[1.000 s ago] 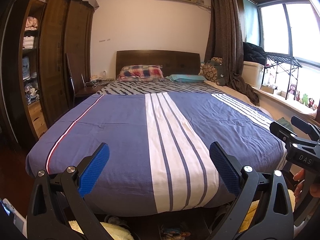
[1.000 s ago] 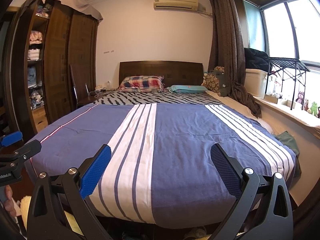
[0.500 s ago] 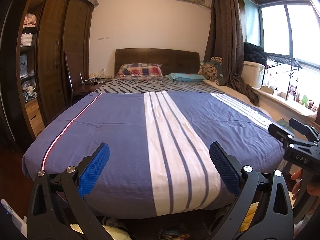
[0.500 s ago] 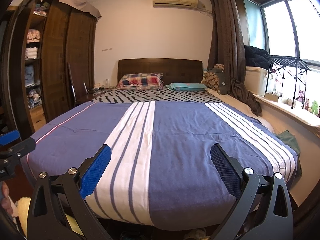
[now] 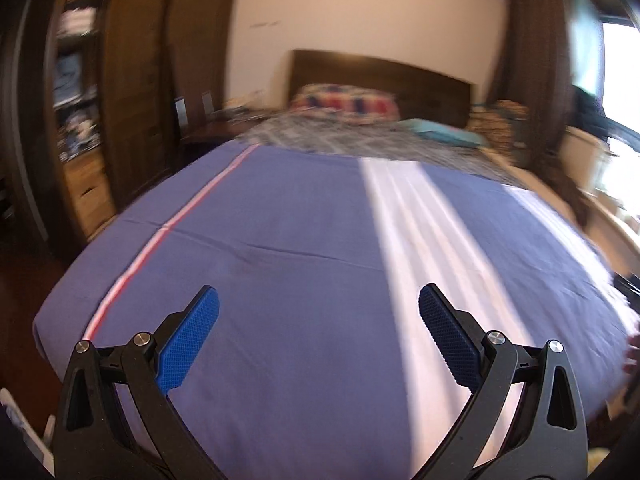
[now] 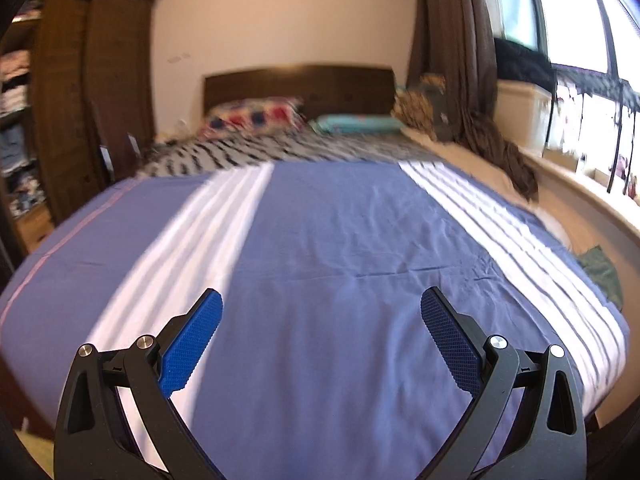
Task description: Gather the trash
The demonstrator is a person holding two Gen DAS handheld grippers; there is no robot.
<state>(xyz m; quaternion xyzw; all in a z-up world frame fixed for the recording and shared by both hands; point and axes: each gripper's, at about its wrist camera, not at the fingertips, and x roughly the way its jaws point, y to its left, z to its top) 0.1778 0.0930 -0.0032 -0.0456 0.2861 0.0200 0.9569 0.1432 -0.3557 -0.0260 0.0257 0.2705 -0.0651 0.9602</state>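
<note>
Left wrist view and right wrist view both look across a made bed, both blurred; no trash can be made out in either.

From the left: a dark wooden wardrobe (image 5: 132, 92) with cluttered open shelves, then the blue striped bedspread (image 5: 304, 248) under the left gripper (image 5: 318, 334), its jaws spread wide and empty. Beyond lie a plaid pillow (image 6: 256, 114), a teal pillow (image 6: 356, 123) and the headboard (image 6: 304, 84). The right gripper (image 6: 322, 334) is likewise released and holds nothing. A brown curtain (image 6: 460, 60) and the window ledge (image 6: 580, 196) close the right side, a green cloth (image 6: 600, 270) between bed and ledge.
</note>
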